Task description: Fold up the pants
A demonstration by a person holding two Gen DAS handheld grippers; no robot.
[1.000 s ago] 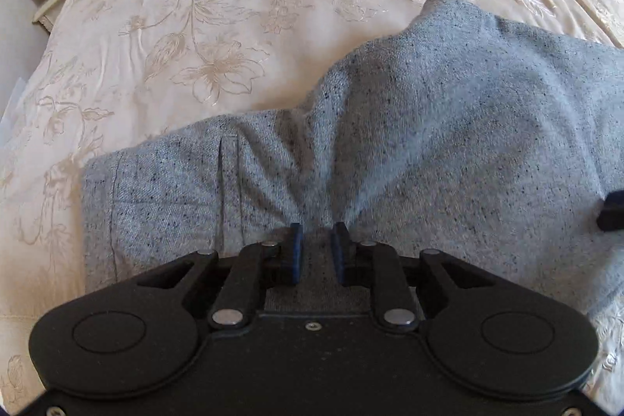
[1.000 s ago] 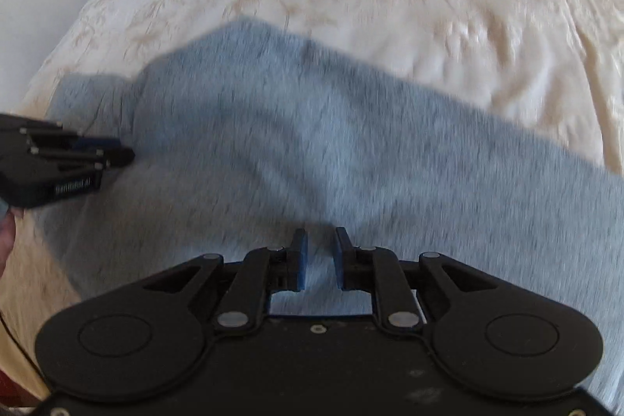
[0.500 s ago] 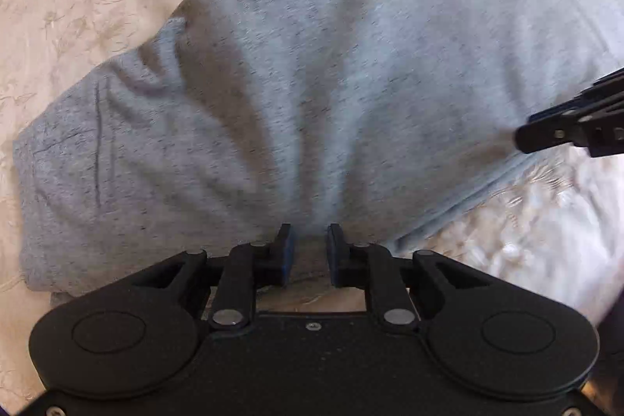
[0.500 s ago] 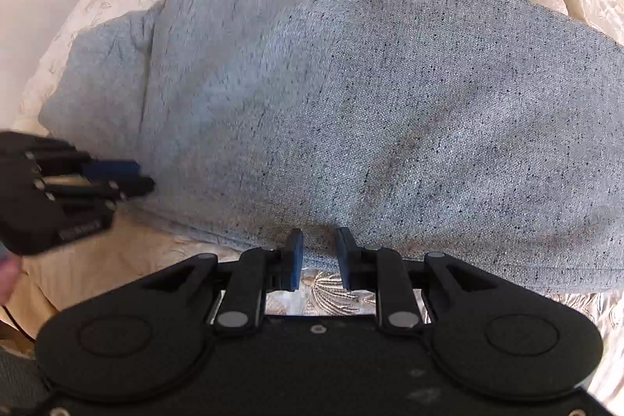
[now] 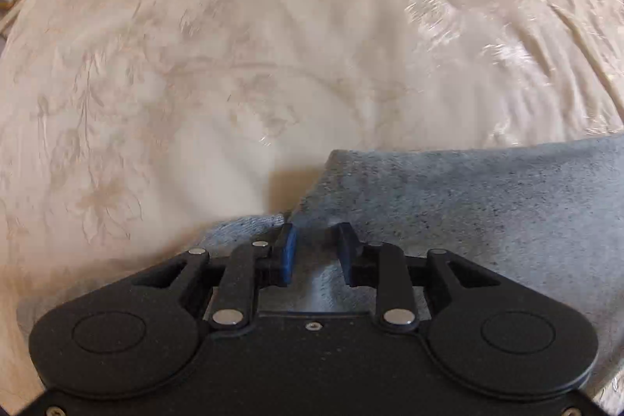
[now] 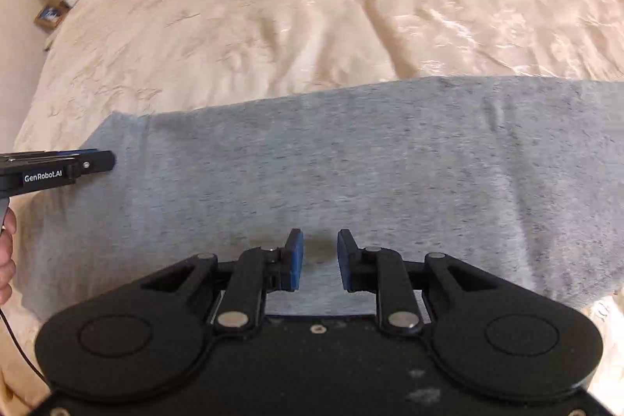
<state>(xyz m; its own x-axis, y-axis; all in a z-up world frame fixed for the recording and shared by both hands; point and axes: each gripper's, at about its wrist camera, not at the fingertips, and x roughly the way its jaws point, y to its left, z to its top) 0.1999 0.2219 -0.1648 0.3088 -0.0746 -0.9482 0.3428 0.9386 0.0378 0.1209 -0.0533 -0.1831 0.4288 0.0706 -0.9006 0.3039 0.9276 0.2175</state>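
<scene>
Grey speckled pants (image 6: 351, 174) lie folded in a flat wide band on the cream bedspread (image 6: 312, 6). In the left wrist view the pants (image 5: 468, 213) fill the lower right. My left gripper (image 5: 315, 240) sits at their left corner with cloth between its narrowly parted jaws; whether it grips is unclear. It also shows in the right wrist view (image 6: 111, 160), at the band's left end. My right gripper (image 6: 319, 248) is open just above the band's near edge, holding nothing.
The embroidered bedspread (image 5: 195, 65) stretches far beyond the pants. A nightstand with small items (image 6: 62, 6) stands at the bed's far left corner. A hand (image 6: 6, 252) shows at the left edge.
Both grippers have moved forward over the pants. The pants now lie flatter as a band. The right gripper's jaws have opened wider and cloth no longer lies between them.
</scene>
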